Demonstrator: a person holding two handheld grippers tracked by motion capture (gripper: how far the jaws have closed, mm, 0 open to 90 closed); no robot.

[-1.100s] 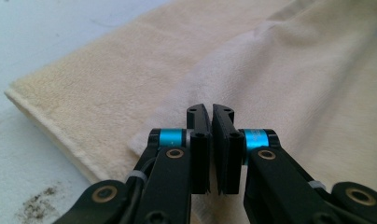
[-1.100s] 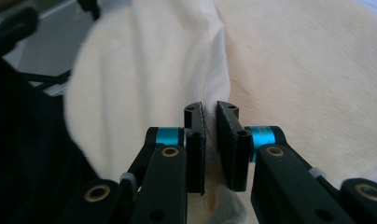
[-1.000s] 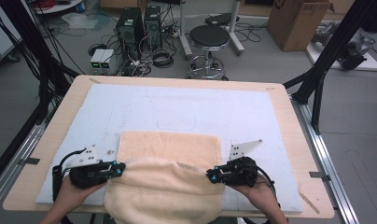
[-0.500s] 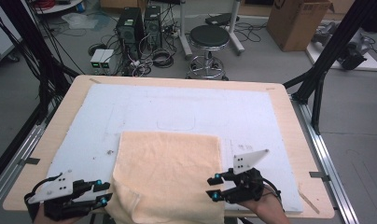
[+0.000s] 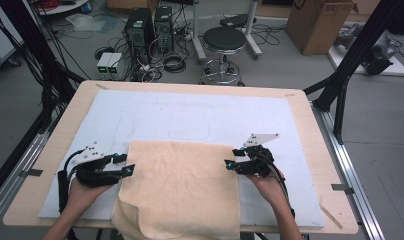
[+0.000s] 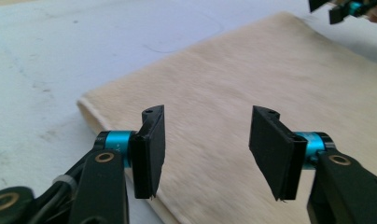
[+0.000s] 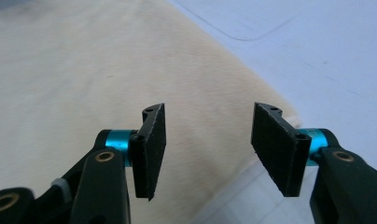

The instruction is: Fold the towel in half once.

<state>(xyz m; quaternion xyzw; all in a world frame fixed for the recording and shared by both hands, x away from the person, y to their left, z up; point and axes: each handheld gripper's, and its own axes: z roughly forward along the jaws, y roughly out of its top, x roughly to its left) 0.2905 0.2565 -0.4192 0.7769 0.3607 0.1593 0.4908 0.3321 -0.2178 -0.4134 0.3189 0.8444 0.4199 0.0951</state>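
High view: a cream towel is lying flat on the white mat that is covering the wooden tabletop, at the near middle, its near edge hanging over the tabletop's front. The left tool is sitting at the towel's left edge, held in the person's left hand; its jaws are standing apart with nothing between them. The right tool is sitting at the towel's right edge near the far corner, held in the right hand, jaws likewise apart and empty. A black stool and computer cases are standing on the floor beyond the tabletop.

Left gripper view: the left tool is spreading wide over the towel, its left jaw just above the towel's edge, where cloth is meeting mat. Whether the jaws are touching the cloth cannot be told. The right tool is showing at the far corner.

Right gripper view: the right tool is gaping wide, clamping nothing. Towel is lying under and between the jaws; its edge is running diagonally past the right jaw, with mat beyond.
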